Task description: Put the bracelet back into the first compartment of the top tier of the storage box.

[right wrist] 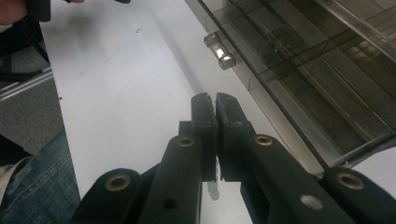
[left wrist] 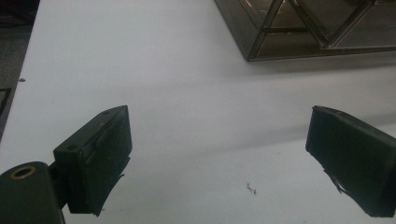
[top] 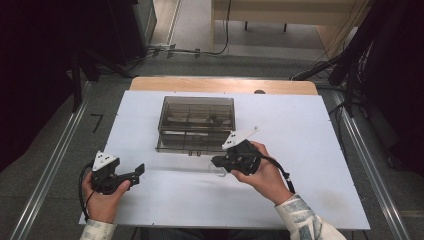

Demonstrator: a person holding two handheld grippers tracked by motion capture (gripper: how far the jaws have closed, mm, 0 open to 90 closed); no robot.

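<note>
A smoky see-through compartment box stands at the middle of the white table, its lid folded down toward me. My right gripper lies just in front of that lid, jaws pressed together. In the right gripper view a small clear piece pokes out between the jaws of the right gripper, and two latch knobs on the box show just ahead. My left gripper rests at the front left, wide open with nothing between its pads. The box corner lies ahead.
The table's wooden far edge sits behind the box. Metal rails run along both sides of the table. Cables and dark stands crowd the floor beyond. A tiny speck lies on the white surface near the left gripper.
</note>
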